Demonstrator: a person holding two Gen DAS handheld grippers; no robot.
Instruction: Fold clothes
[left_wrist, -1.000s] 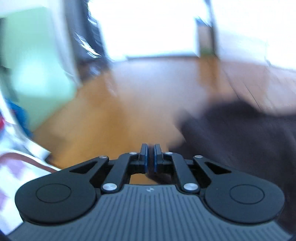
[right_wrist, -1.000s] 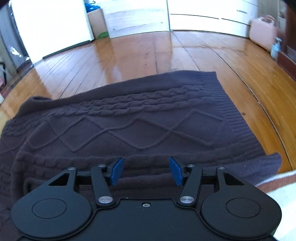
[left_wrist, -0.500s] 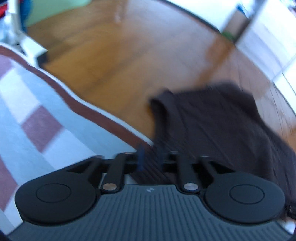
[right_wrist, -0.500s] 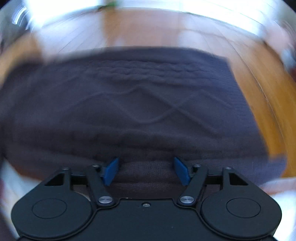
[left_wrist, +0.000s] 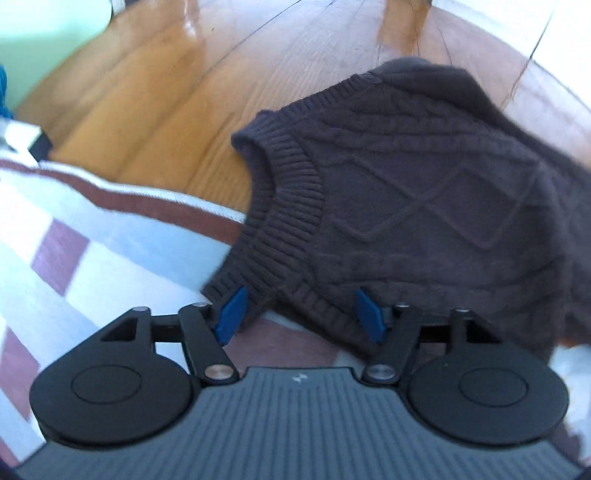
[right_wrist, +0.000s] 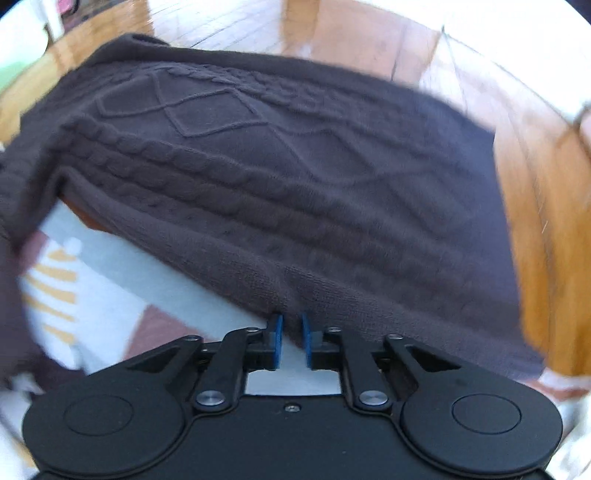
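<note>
- Sweater (right_wrist: 303, 177) edge is being pinched by the right tongs (right_wrist: 291, 341), whose jaws have just been closing onto the knit.
- Left tongs (left_wrist: 301, 314) are being held spread, jaws having just been opening, with the ribbed neck corner (left_wrist: 291, 206) lying between the pads, unpressed.
- Dark cable-knit is being draped from the patterned rug (left_wrist: 74, 236) onto the wooden floor (left_wrist: 155, 99).
- Judged step: edge being gripped for a fold; next, the left pads need closing on the ribbing.
</note>
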